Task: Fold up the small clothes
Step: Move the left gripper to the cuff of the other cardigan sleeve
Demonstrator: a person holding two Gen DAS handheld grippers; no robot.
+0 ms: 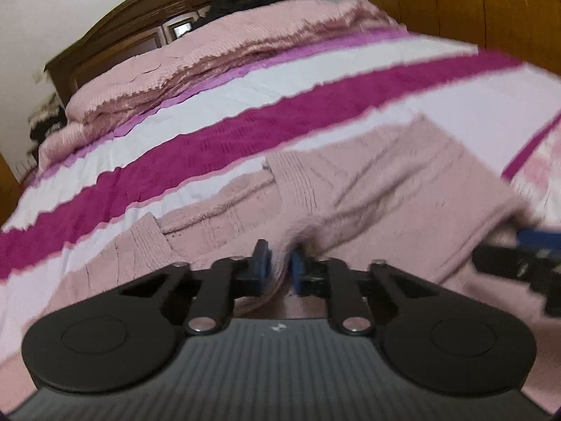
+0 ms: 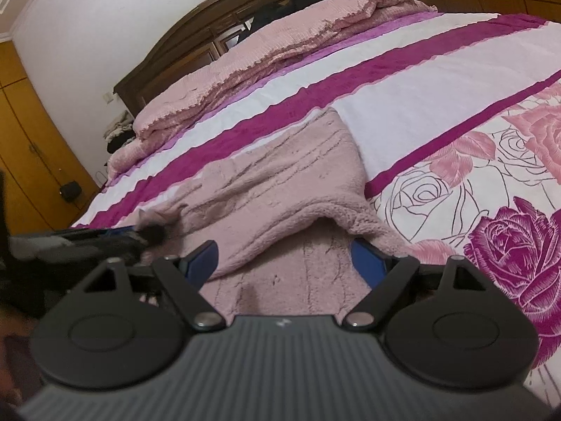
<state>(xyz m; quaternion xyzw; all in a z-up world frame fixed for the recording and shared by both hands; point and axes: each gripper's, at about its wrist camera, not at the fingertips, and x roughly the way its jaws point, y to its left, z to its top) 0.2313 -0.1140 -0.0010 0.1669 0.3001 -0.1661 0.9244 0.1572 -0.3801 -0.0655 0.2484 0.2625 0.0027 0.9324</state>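
Observation:
A small pink knitted sweater (image 1: 368, 182) lies on the bed, also in the right wrist view (image 2: 280, 182). My left gripper (image 1: 280, 263) is shut on a bunched fold of the sweater's near edge, blue pads pinching it. My right gripper (image 2: 284, 256) is open, its blue fingers (image 2: 201, 256) straddling the sweater's near hem, which drapes over the right one. The right gripper shows at the right edge of the left wrist view (image 1: 526, 256). The left gripper shows blurred at the left of the right wrist view (image 2: 105, 238).
The bedspread has magenta and white stripes (image 1: 245, 133) and a rose print (image 2: 491, 210). A folded pink quilt (image 1: 228, 56) lies near the dark wooden headboard (image 1: 140, 10). Wooden wardrobes (image 2: 31, 147) stand left; wooden panels (image 1: 473, 10) stand right.

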